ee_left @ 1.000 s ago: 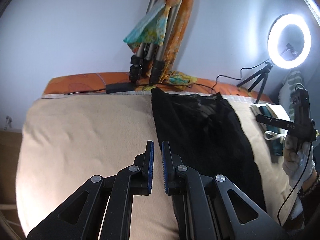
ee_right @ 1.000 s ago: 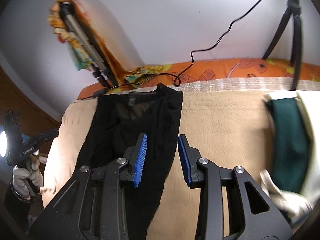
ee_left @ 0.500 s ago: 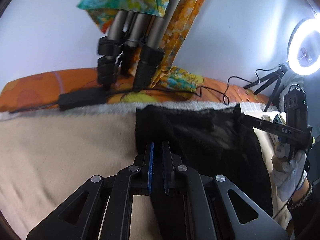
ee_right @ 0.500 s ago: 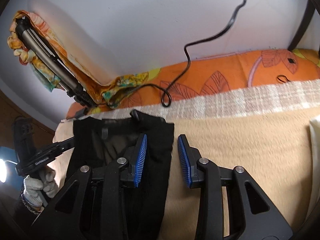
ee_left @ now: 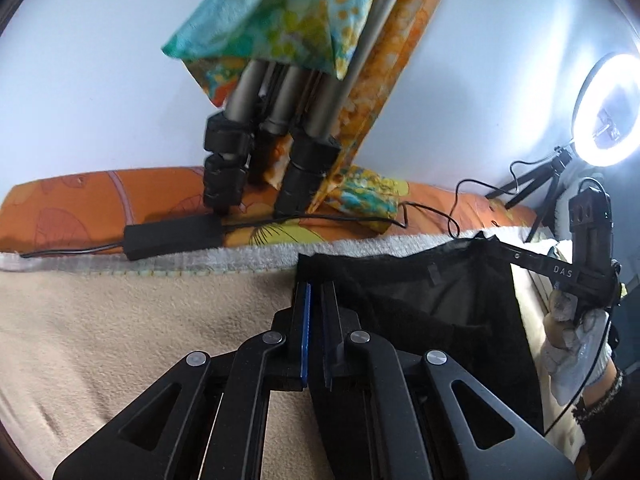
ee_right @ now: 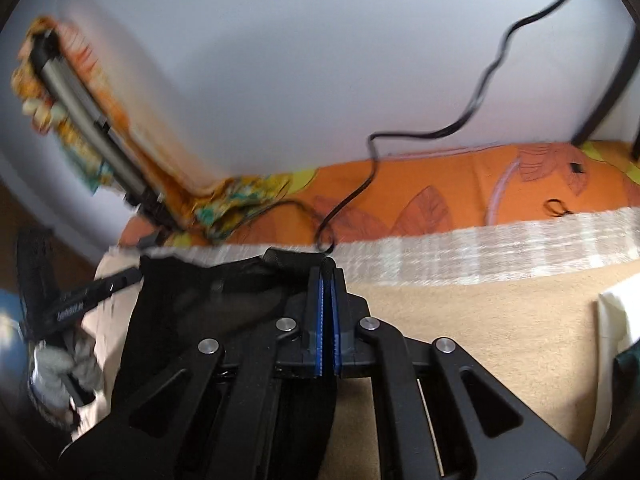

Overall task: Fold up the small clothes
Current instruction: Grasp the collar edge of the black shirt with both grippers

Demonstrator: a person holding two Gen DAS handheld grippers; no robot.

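Note:
A black garment [ee_left: 432, 304] lies lengthwise on the beige blanket [ee_left: 120, 332], its far hem near the orange bedsheet. My left gripper [ee_left: 315, 292] is shut on the garment's far left corner. My right gripper [ee_right: 327, 280] is shut on the far right corner of the same black garment [ee_right: 208, 312]. Each view shows the other gripper held in a white-gloved hand: the right one in the left wrist view [ee_left: 580, 264], the left one in the right wrist view [ee_right: 44, 300]. The garment's near end is hidden under the grippers.
A folded tripod [ee_left: 272, 148] draped with patterned cloth leans on the wall behind the garment, with a black power brick [ee_left: 172, 236] and cables. A lit ring light [ee_left: 608, 112] stands at the far right. White and green clothes [ee_right: 620, 344] lie at the right.
Both grippers moved forward to the garment's far hem. The right gripper went from open to shut on the right corner. The left stayed shut and now grips the left corner.

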